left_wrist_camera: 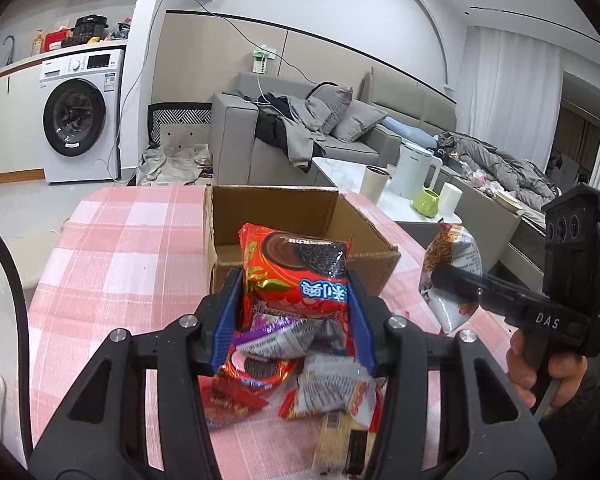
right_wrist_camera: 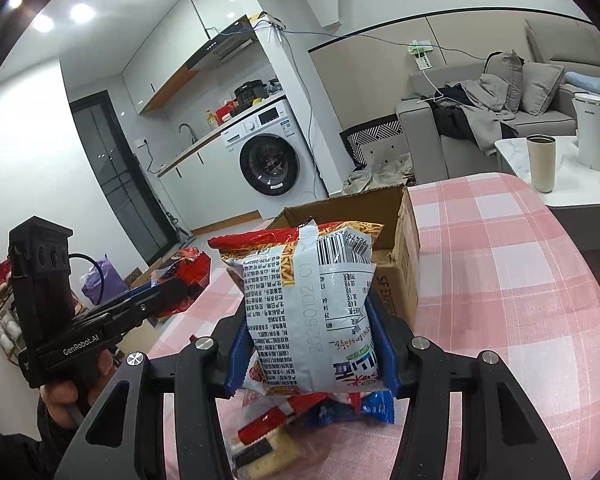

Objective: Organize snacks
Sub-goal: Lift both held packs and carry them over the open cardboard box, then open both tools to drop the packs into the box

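My left gripper (left_wrist_camera: 294, 292) is shut on a red cookie packet (left_wrist_camera: 296, 270), held above the pink checked tablecloth (left_wrist_camera: 112, 264). My right gripper (right_wrist_camera: 310, 320) is shut on a white and orange noodle-snack bag (right_wrist_camera: 308, 300), back side with a barcode facing the camera. The left wrist view also shows that bag (left_wrist_camera: 454, 276) at the right, in the right gripper's black fingers. An open cardboard box (left_wrist_camera: 300, 216) stands just beyond both packets; in the right wrist view the box (right_wrist_camera: 404, 248) sits behind the bag. Several loose snack packets (left_wrist_camera: 284, 376) lie on the cloth under the grippers.
A white side table (right_wrist_camera: 572, 184) with a beige cup (right_wrist_camera: 542, 164), a white kettle (right_wrist_camera: 590, 132) and a green mug stands right of the table. A grey sofa (left_wrist_camera: 340, 136) and a washing machine (left_wrist_camera: 80, 120) lie beyond. A hand (left_wrist_camera: 552, 376) holds the right gripper's handle.
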